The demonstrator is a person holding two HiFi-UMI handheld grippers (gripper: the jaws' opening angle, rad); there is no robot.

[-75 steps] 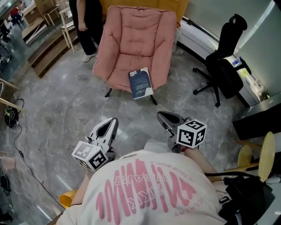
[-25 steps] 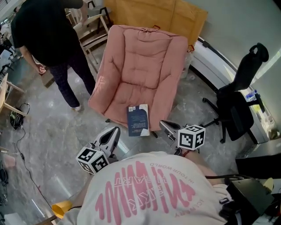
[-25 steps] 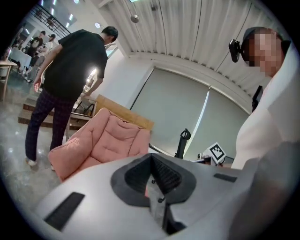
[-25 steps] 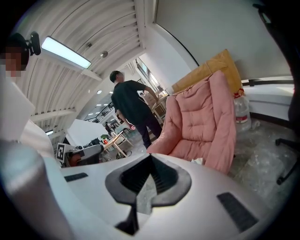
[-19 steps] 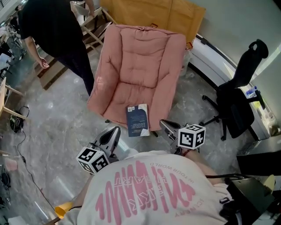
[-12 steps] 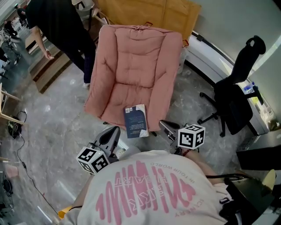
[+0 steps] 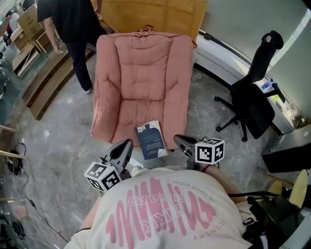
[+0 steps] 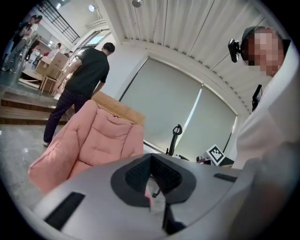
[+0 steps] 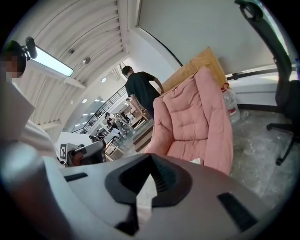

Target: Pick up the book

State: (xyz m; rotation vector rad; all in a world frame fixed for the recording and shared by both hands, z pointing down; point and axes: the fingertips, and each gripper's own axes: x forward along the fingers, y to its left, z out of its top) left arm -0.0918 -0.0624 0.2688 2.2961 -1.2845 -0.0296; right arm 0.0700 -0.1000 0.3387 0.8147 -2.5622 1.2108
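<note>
A dark blue book (image 7: 150, 140) lies flat on the front edge of the seat of a pink padded armchair (image 7: 138, 78). My left gripper (image 7: 124, 145) is shut and empty, its tips just left of the book and a little nearer to me. The right gripper (image 7: 179, 140) is also shut and empty, just right of the book. Neither touches it. In the left gripper view the closed jaws (image 8: 151, 159) point past the armchair (image 8: 93, 140). In the right gripper view the closed jaws (image 9: 151, 161) face the armchair (image 9: 197, 122). The book is hidden behind the gripper bodies there.
A black office chair (image 7: 252, 97) stands to the right of the armchair. A person in black (image 7: 73, 19) stands at the upper left beside wooden steps (image 7: 39, 82). A cardboard panel (image 7: 155, 12) leans behind the armchair. Cables (image 7: 14, 160) lie on the grey floor at left.
Both grippers have come closer to the armchair, so the book now lies between their tips. The person in black has moved toward the top of the view. Both pairs of jaws stayed shut.
</note>
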